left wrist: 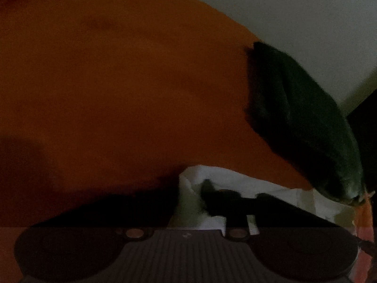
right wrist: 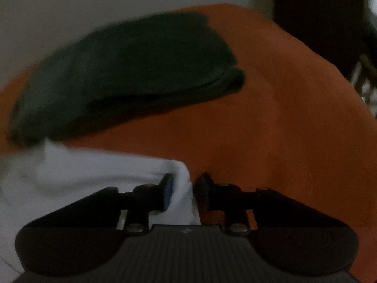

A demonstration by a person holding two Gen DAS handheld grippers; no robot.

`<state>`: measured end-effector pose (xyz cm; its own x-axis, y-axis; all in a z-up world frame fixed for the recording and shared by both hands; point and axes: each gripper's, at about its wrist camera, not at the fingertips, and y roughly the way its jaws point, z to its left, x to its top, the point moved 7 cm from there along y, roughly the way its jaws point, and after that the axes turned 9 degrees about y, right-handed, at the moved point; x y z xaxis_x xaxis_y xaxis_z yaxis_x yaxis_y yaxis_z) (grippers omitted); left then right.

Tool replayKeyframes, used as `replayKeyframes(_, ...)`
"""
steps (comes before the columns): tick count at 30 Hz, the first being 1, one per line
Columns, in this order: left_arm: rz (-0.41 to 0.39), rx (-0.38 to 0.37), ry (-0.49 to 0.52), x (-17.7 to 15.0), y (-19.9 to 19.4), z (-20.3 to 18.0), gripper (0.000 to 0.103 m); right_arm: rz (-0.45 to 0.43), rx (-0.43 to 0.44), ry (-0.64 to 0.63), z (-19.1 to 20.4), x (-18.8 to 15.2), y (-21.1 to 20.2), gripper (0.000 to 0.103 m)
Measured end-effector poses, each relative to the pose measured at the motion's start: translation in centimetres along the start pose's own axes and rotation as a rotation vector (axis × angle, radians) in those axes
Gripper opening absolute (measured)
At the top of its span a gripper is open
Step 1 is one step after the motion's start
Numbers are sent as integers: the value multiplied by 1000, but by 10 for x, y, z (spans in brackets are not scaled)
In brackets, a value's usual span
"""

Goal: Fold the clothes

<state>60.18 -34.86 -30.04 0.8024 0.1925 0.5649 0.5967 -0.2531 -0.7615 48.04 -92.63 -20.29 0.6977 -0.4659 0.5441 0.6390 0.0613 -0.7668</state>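
White garment (right wrist: 99, 172) beside folded dark-green garment (right wrist: 132, 70)

Both our grippers angled downward

Our right gripper (right wrist: 182, 189) pinches a white cloth (right wrist: 94, 172) fold between its fingers; our left gripper (left wrist: 188, 195) is too dark to read.

Dim, underexposed fisheye views from both wrists — I see little fine detail.

My left view is the darker: the orange cloth (left wrist: 117, 82) sinks from dull rust to near-black shadow at lower left, and the left gripper (left wrist: 188, 202) is mostly silhouette. The pale wall (left wrist: 306, 11) is the brightest area (light seems to come from that far side). My right view is slightly clearer, yet the dark green garment (right wrist: 122, 75) smears with motion blur along its left edge, and the white garment (right wrist: 94, 172) looks soft. Both frames bow straight lines — black vignette fills the corners, with no glare.
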Motion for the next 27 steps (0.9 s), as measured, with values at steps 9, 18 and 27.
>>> replayKeyframes(9, -182, 325, 228, 0, -79, 9, 94, -162, 60, -151, 29, -40, -84, 43)
replayKeyframes(18, -105, -34, 98, -39, -125, -3, 74, -120, 243, -66, 61, -137, -145, 43)
replayKeyframes(27, -80, -13, 446, -151, -70, -88, 100, -140, 191, -177, 103, -196, -123, 40)
